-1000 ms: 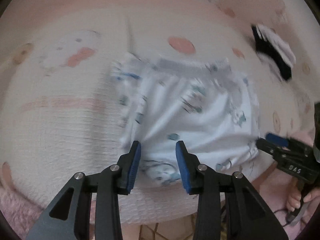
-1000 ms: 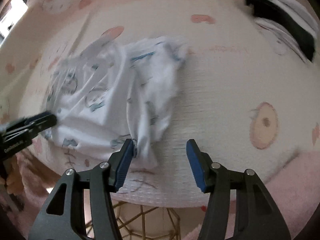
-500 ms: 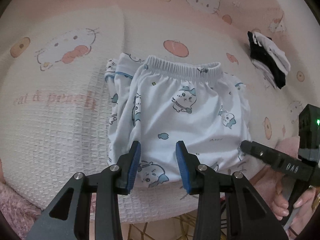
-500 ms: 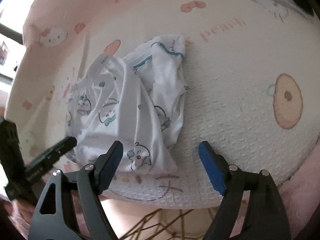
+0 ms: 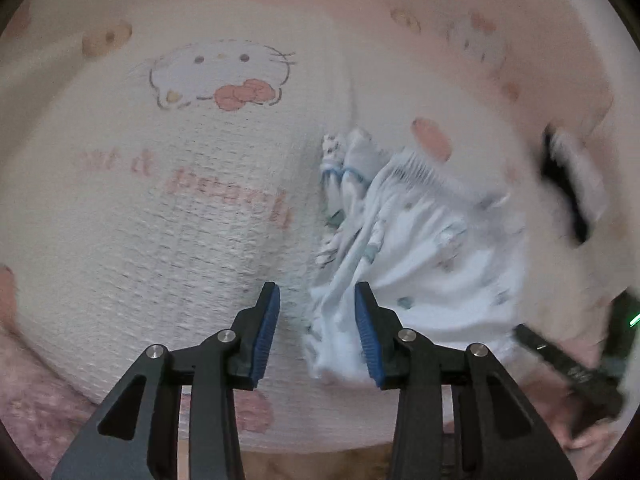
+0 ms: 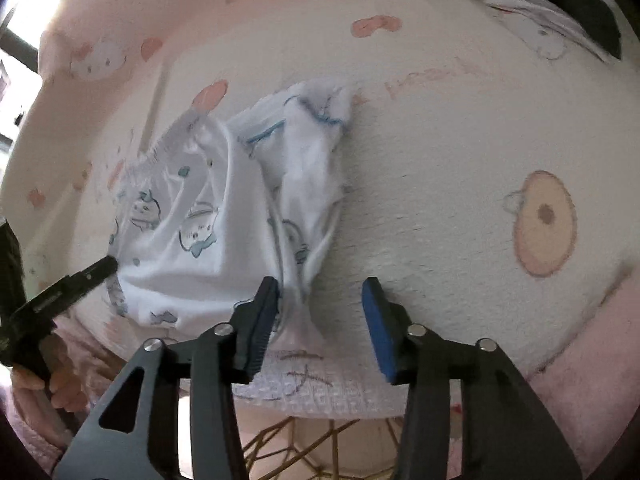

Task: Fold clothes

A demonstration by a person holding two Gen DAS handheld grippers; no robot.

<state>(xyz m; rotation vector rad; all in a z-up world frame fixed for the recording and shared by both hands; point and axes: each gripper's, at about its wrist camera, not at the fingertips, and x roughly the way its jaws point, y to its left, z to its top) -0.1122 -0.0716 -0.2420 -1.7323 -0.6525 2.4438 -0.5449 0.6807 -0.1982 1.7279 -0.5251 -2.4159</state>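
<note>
White shorts point(image 5: 432, 248) with a blue cartoon print lie rumpled on a cat-print blanket point(image 5: 180, 220). My left gripper point(image 5: 316, 292) hovers over their lower left corner. Its jaws are opening, and the cloth edge lies between them beside the right pad without being pinched. In the right wrist view the shorts point(image 6: 192, 216) sit left of centre. My right gripper point(image 6: 320, 284) is closing, with a bunched corner of the hem against its left pad and bare blanket point(image 6: 460, 200) by the other. Each view shows the other gripper at the shorts' far corner point(image 5: 568, 364) point(image 6: 72, 280).
A black and white garment point(image 5: 568, 184) lies at the far right, also seen at the top of the right wrist view point(image 6: 560, 8). Pink fluffy fabric point(image 5: 32, 400) borders the blanket's near edge. A gold wire frame point(image 6: 288, 448) shows below it. A hand point(image 6: 60, 392) holds the left gripper.
The left gripper slid left from the hem's middle to the corner. The right gripper's jaws spread wide, then narrowed around the hem corner. The shorts look more bunched.
</note>
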